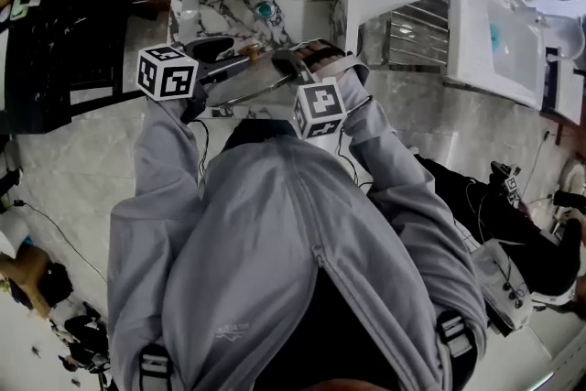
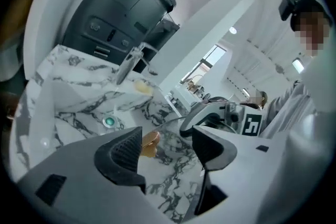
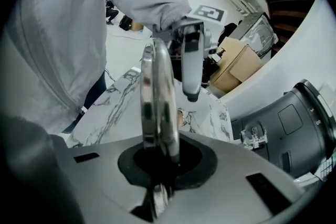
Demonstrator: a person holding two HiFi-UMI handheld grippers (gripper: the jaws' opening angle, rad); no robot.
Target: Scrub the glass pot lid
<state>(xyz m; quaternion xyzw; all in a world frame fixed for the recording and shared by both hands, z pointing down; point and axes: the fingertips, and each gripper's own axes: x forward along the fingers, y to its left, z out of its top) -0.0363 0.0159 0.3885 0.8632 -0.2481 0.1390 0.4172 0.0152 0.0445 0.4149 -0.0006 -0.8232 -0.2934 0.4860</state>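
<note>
The glass pot lid [image 3: 157, 97] stands edge-on in the right gripper view, its metal rim clamped between the jaws of my right gripper [image 3: 157, 157], which is shut on it. In the head view the lid [image 1: 261, 89] hangs over the marble sink [image 1: 229, 14], with the right gripper [image 1: 295, 67] at its near right edge. My left gripper [image 2: 167, 139] is open with nothing between its fingers and points at the sink floor just left of the lid's rim [image 2: 170, 120]. A small orange-brown object [image 2: 149, 143] lies beyond its left finger; what it is I cannot tell.
A chrome faucet [image 2: 128, 63] rises at the sink's back edge, with a yellow sponge [image 2: 142, 86] on the ledge beside it. The drain [image 2: 108, 121] sits in the basin floor. A large dark appliance [image 2: 123, 8] stands behind the sink. White counters [image 1: 494, 41] lie to the right.
</note>
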